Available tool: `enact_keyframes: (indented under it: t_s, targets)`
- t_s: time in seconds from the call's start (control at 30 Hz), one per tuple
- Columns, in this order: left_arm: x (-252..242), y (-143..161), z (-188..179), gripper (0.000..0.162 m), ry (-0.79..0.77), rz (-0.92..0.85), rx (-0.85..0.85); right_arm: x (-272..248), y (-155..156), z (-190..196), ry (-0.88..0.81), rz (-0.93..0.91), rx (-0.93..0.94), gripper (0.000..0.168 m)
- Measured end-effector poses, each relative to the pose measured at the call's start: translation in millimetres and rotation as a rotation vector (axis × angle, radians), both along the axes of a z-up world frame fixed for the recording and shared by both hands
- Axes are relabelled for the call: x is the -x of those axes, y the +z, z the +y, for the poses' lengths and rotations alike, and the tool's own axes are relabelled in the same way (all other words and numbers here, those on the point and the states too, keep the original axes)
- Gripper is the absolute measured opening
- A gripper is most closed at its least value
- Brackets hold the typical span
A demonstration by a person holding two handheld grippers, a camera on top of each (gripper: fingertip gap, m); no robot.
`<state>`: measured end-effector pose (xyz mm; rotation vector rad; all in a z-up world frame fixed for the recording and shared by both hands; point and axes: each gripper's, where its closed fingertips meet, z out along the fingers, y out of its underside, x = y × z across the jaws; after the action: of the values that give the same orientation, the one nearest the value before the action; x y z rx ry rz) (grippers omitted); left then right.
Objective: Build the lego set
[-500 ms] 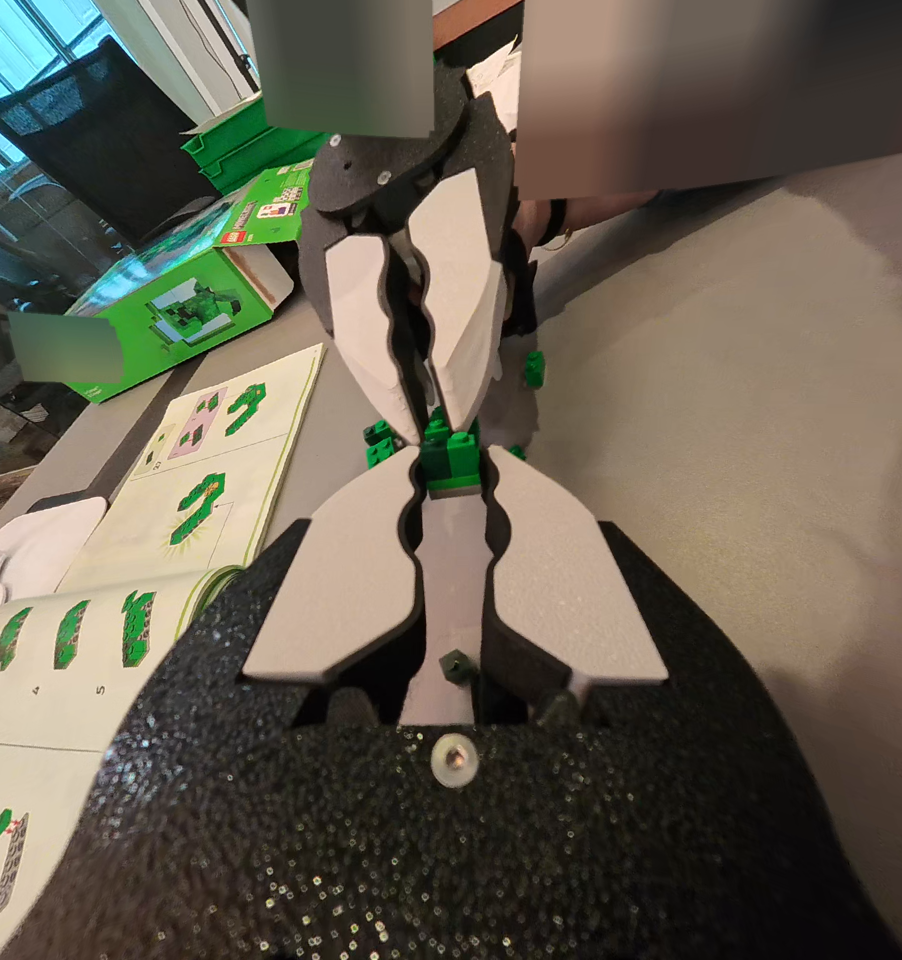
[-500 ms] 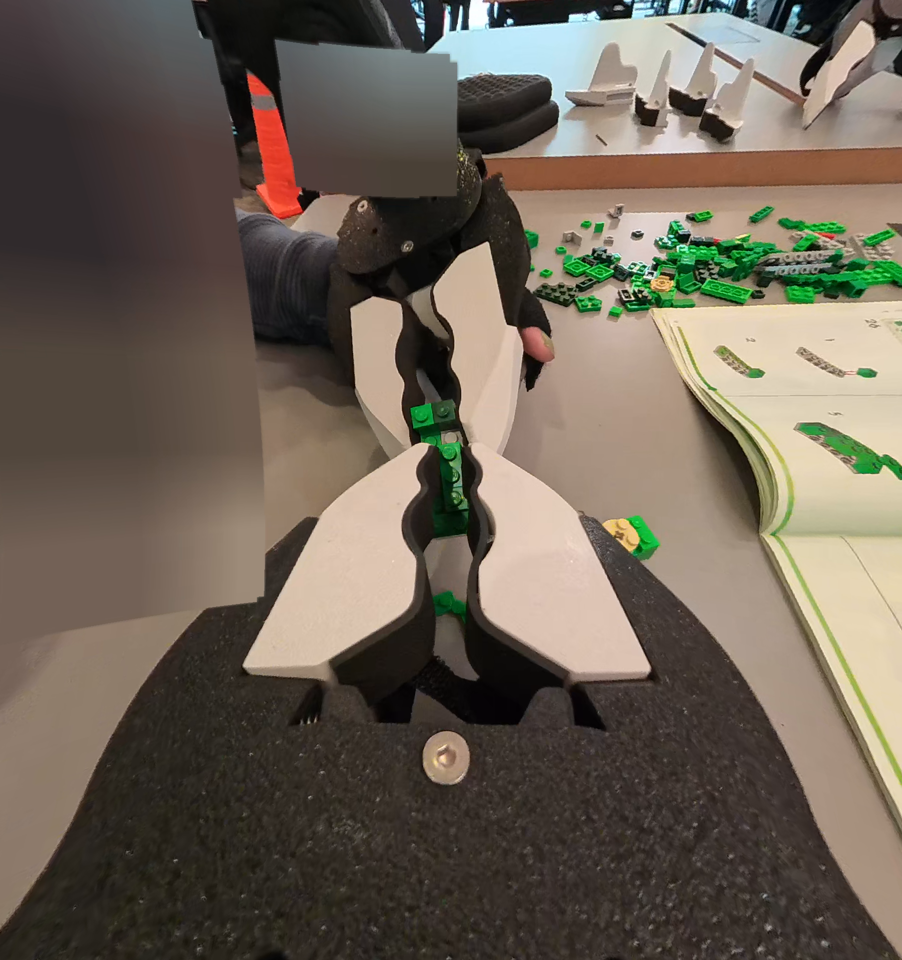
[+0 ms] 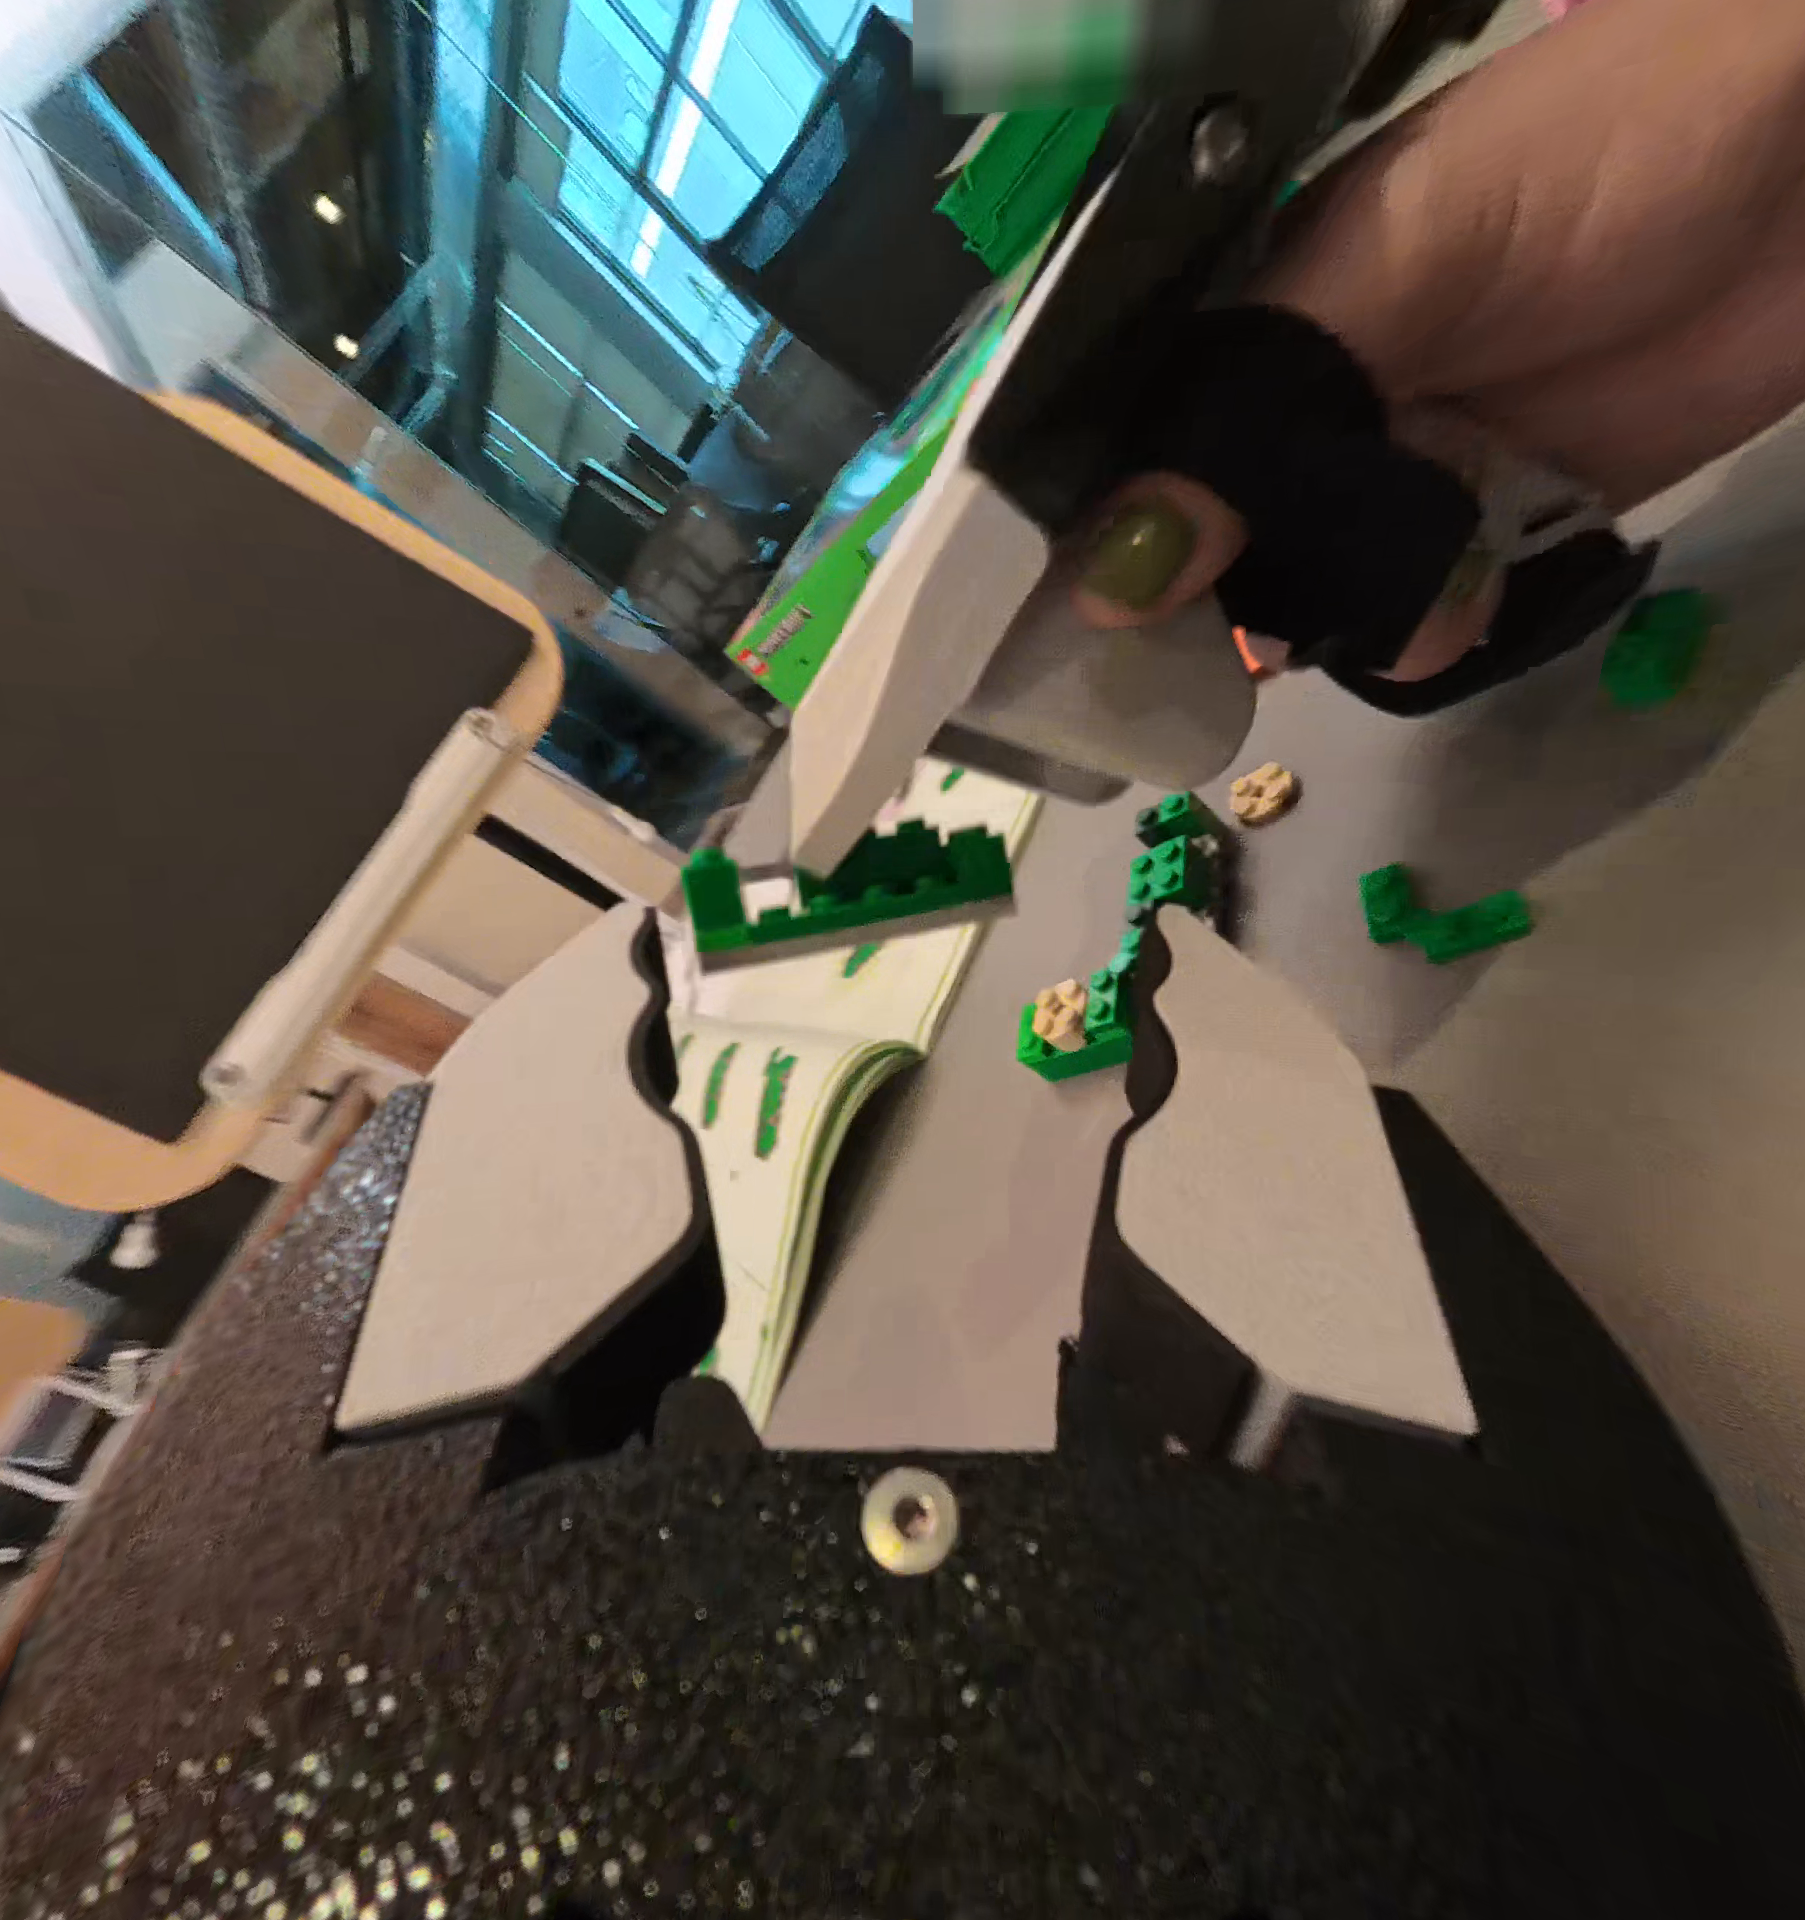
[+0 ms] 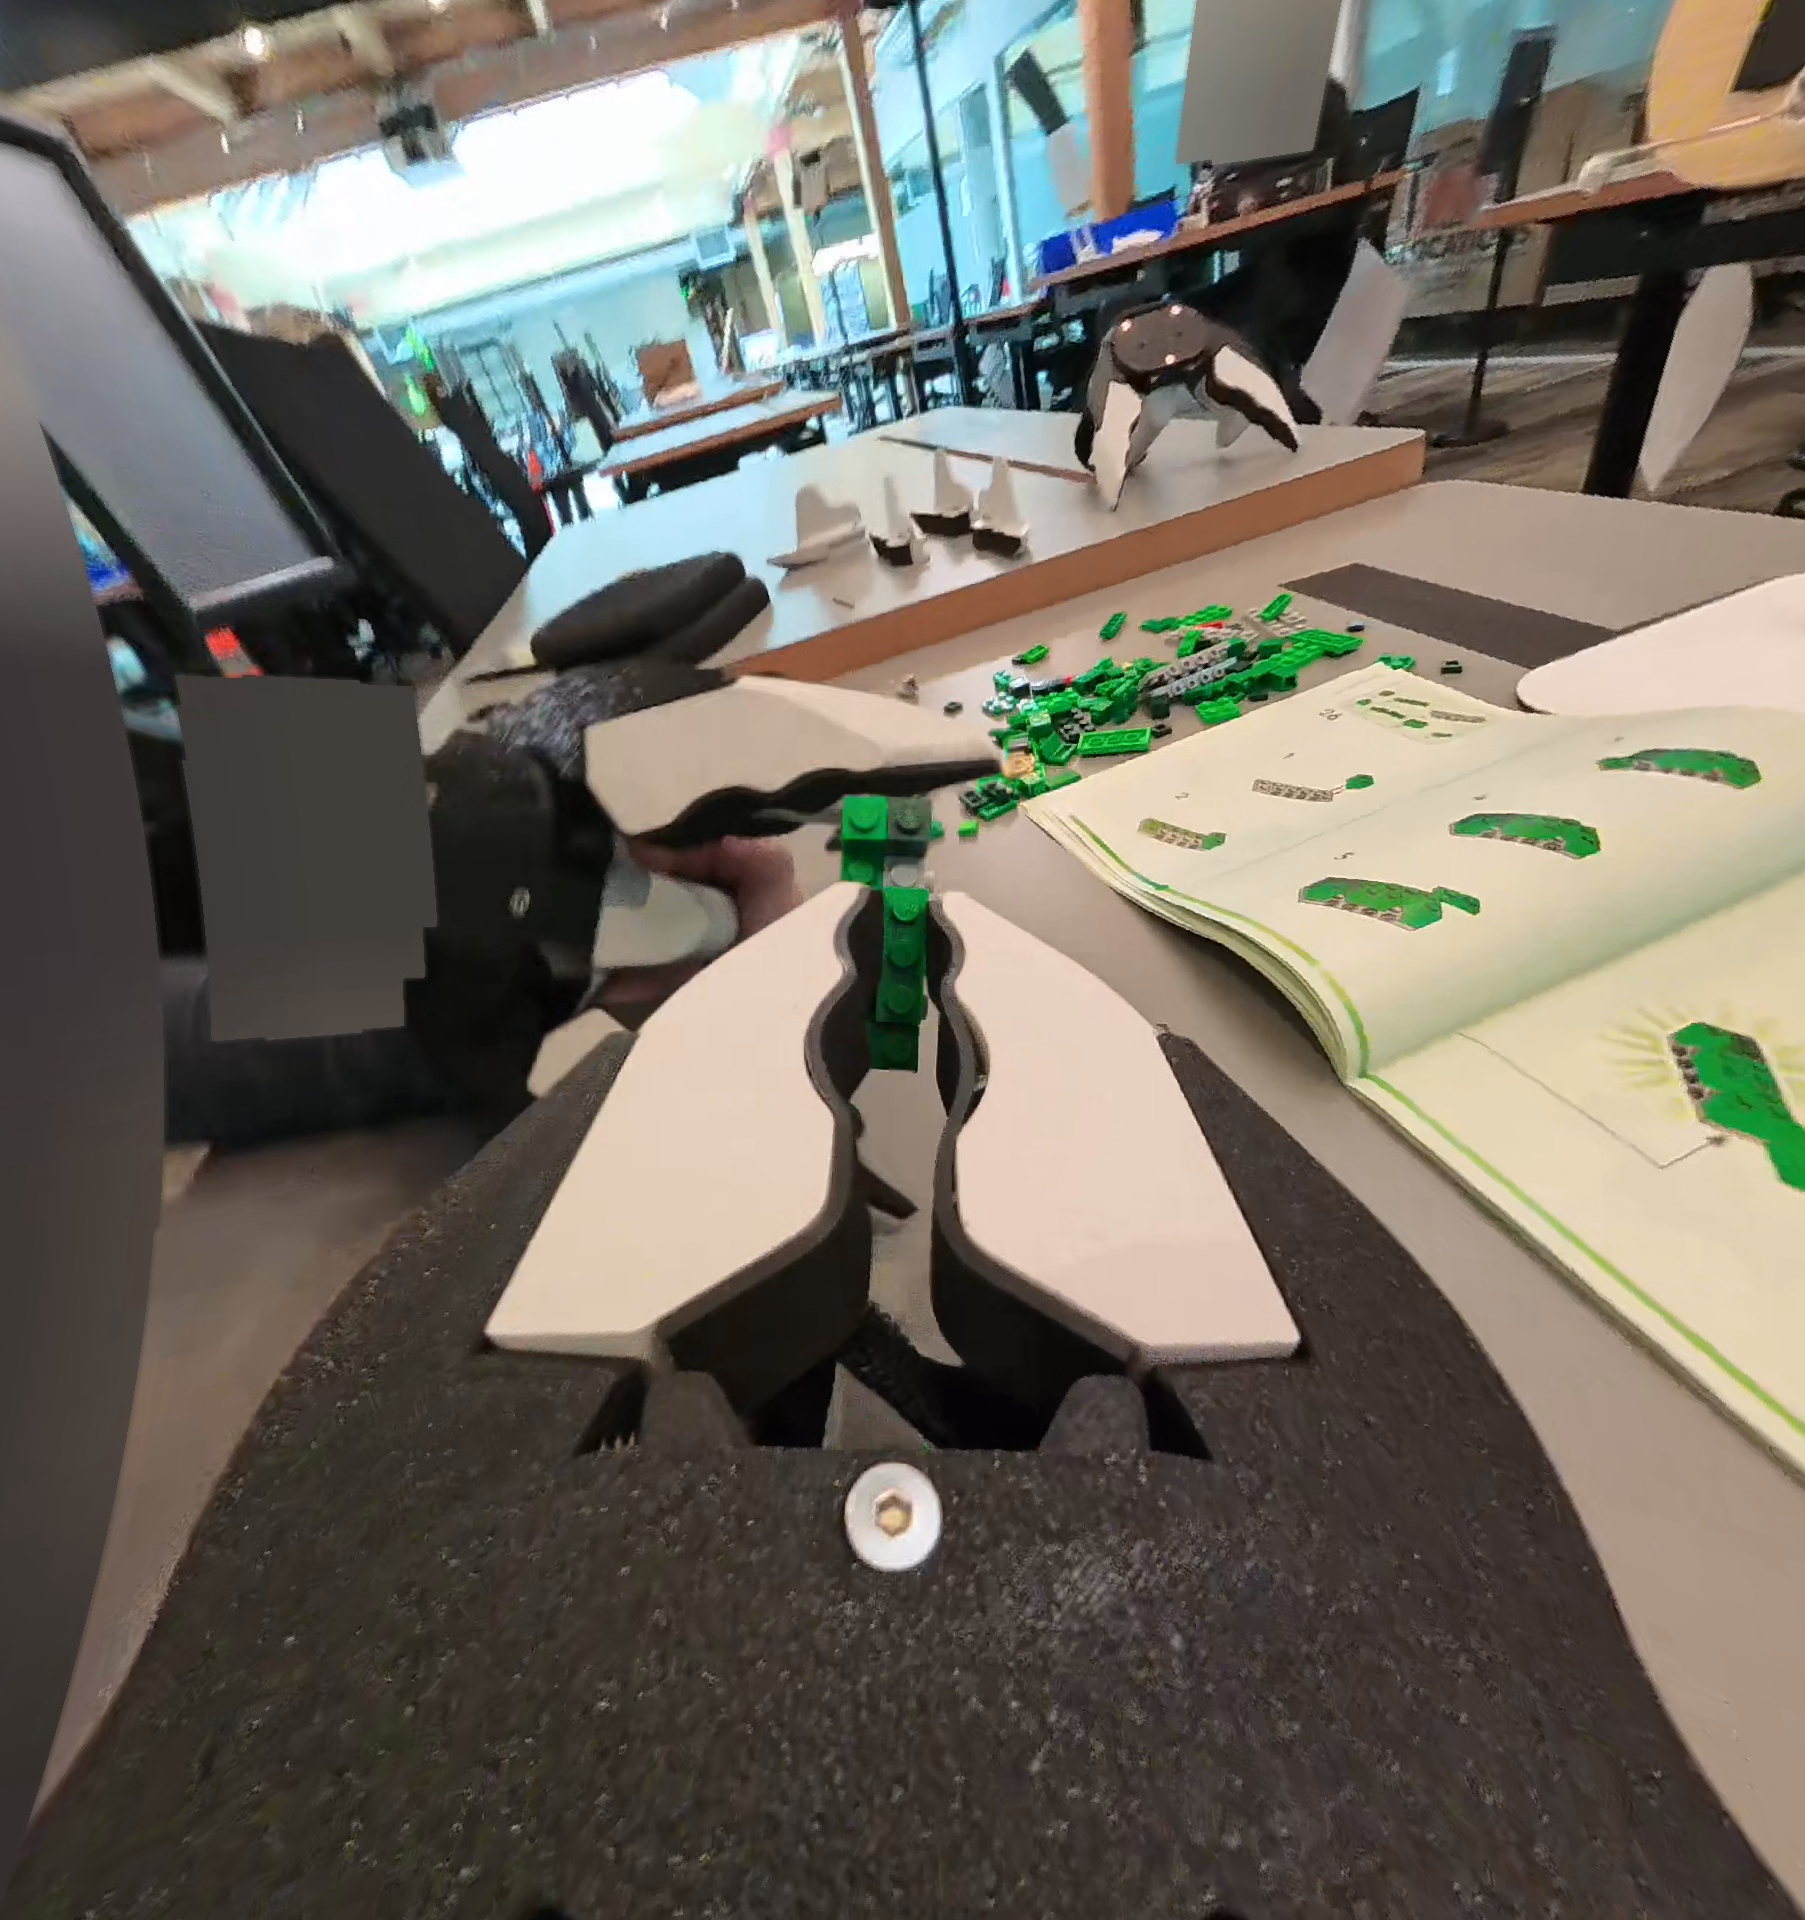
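My right gripper (image 4: pixel 898 902) is shut on a long green lego strip (image 4: pixel 898 977) with a grey base and holds it above the grey table (image 4: pixel 1137 1039). In the left wrist view one right finger (image 3: pixel 877 717) comes in from the upper right, with the strip (image 3: pixel 856 899) hanging at its tip. My left gripper (image 3: pixel 908 925) is open and empty, its jaws wide apart just below the strip. One left finger (image 4: pixel 773 738) lies sideways beside the strip's top in the right wrist view.
An open instruction booklet (image 4: pixel 1500 914) lies to the right, with a pile of loose green and grey bricks (image 4: pixel 1168 686) behind it. Small green sub-builds (image 3: pixel 1074 1029) (image 3: pixel 1449 920) and a tan round piece (image 3: pixel 1264 795) lie on the table. A spare gripper (image 4: pixel 1178 395) stands on the far table.
My left gripper has let go of the strip and opened wide, and it has tilted over. My right gripper keeps its hold and has lifted the strip.
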<state>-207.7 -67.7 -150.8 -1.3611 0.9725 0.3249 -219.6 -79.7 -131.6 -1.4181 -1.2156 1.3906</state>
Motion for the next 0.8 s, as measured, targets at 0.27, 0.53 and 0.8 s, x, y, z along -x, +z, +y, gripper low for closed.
enact_keyframes:
  t_s: [0.27,0.53,0.8]
  targets:
    - [12.4,15.8,-0.3,0.067,0.105,0.01,-0.096,7.0,4.1,-7.8,-0.008,0.032,0.04,0.007]
    - [11.8,8.5,-1.8,0.056,0.068,0.107,-0.09,6.6,-2.7,-8.0,-0.02,-0.08,-0.114,0.008]
    - [5.0,5.9,-7.0,0.055,-0.009,0.116,-0.084,2.0,-8.8,-14.0,0.071,-0.2,-0.118,0.008]
